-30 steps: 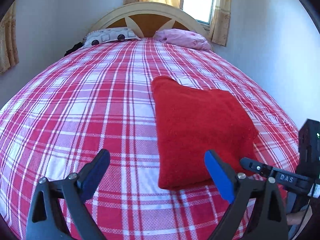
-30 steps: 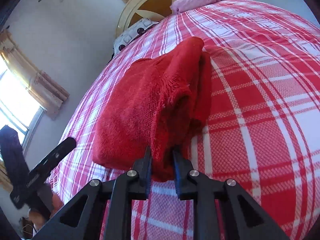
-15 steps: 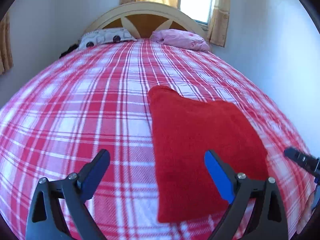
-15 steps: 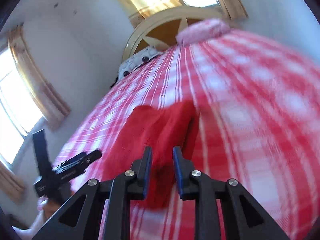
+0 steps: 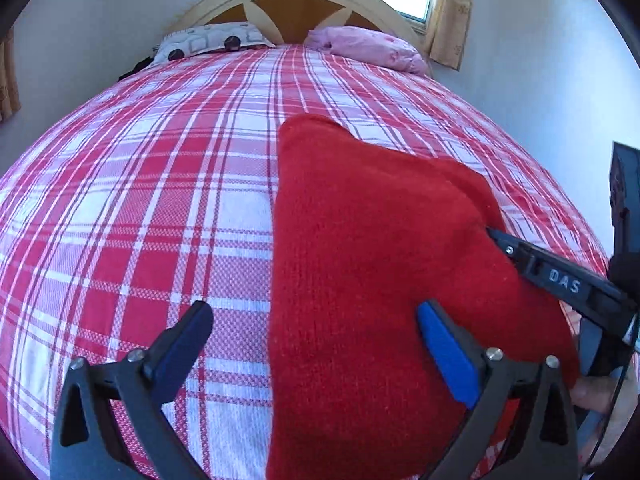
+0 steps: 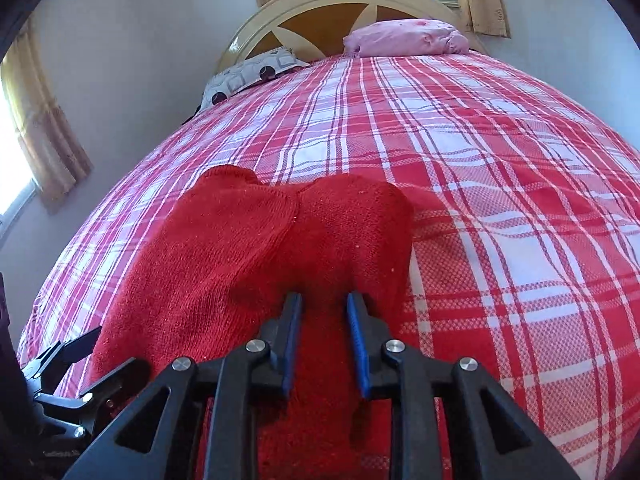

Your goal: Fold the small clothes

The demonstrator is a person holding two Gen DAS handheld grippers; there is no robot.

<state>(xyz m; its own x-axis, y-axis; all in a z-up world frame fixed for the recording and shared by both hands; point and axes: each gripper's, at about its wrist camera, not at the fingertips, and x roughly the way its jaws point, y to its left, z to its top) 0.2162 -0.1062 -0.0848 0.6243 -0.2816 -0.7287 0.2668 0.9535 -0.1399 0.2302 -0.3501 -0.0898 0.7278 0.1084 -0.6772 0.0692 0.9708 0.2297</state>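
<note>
**Red knit garment on the plaid bed, one hand-held gripper on each side**

In front of you is the bed [image 5: 160,208] with its red and white plaid cover; it fills most of both views, and the arched headboard [image 5: 296,4] stands at the far end under a window with yellow curtains [image 5: 448,12]. Two pillows lie against the headboard; the patterned grey pillow [image 5: 208,40] is at the left and the pink pillow [image 5: 368,50] at the right.

The red knit garment [image 5: 380,260] lies on the bed cover, near the edge that is closest to you and to the right of the middle in the left wrist view; it looks folded, with a second layer that lies over the first [image 6: 256,248].

Your left hand-held gripper [image 5: 316,352] is spread wide and its jaws are opening; the left edge of the garment is under the gap, but the blue pads [image 5: 448,356] do not press on it. Your right hand-held gripper [image 6: 324,340] has the jaws close together with a narrow gap; a ridge of the red knit stands between the pads [image 6: 358,344], and I cannot tell if they pinch it. Your fingers [image 5: 592,392] show at the right edge of the left wrist view, on the handle of the right one.
</note>
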